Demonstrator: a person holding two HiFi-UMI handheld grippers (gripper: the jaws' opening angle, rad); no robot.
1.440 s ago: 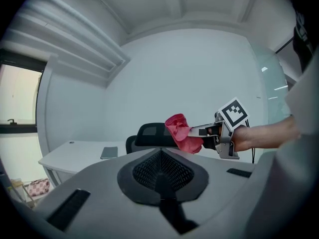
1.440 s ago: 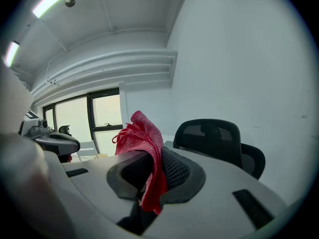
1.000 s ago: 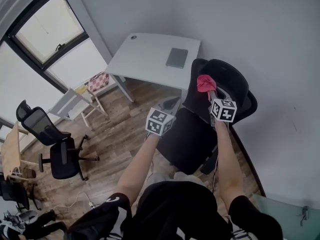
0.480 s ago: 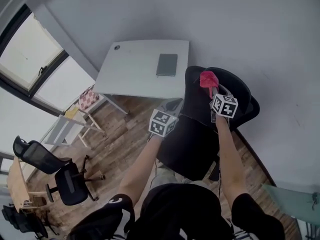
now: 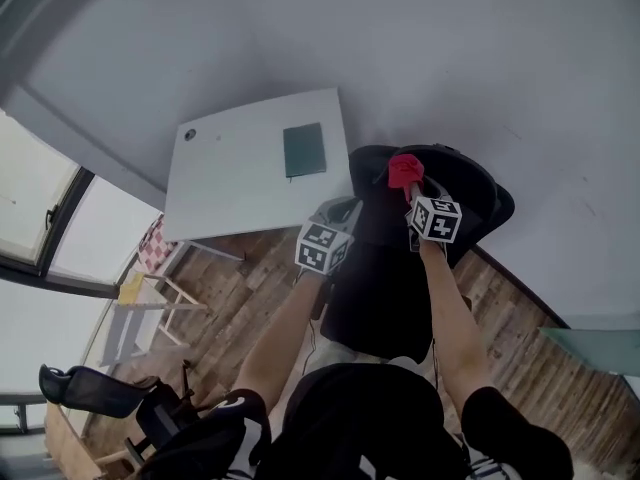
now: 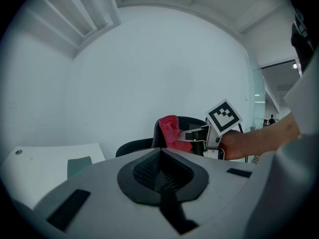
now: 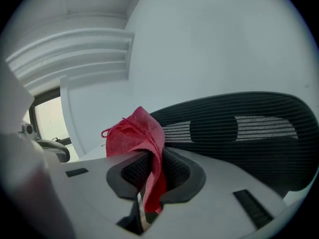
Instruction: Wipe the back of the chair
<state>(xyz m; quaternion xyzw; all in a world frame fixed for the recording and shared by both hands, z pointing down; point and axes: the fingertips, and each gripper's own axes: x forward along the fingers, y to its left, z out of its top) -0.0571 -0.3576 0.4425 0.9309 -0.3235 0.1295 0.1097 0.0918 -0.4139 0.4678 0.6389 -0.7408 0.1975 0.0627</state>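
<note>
The right gripper [image 7: 151, 177] pinches a red cloth [image 7: 133, 132] between its closed jaws and holds it up at the top edge of the black chair's mesh back [image 7: 239, 128]. I cannot tell whether the cloth touches the mesh. The left gripper [image 6: 162, 174] hangs beside it over the seat, jaws together with nothing in them. The chair stands just beside the white desk's [image 5: 235, 183] right corner.

No readable text, brand, number or sign in any view. The left marker cube [image 5: 322, 247] and right marker cube [image 5: 435, 219], mid-frame in the head view, carried only black-and-white square patterns, no characters. White print on the black sleeve [image 5: 228, 404], lower left, was too partial to read.
</note>
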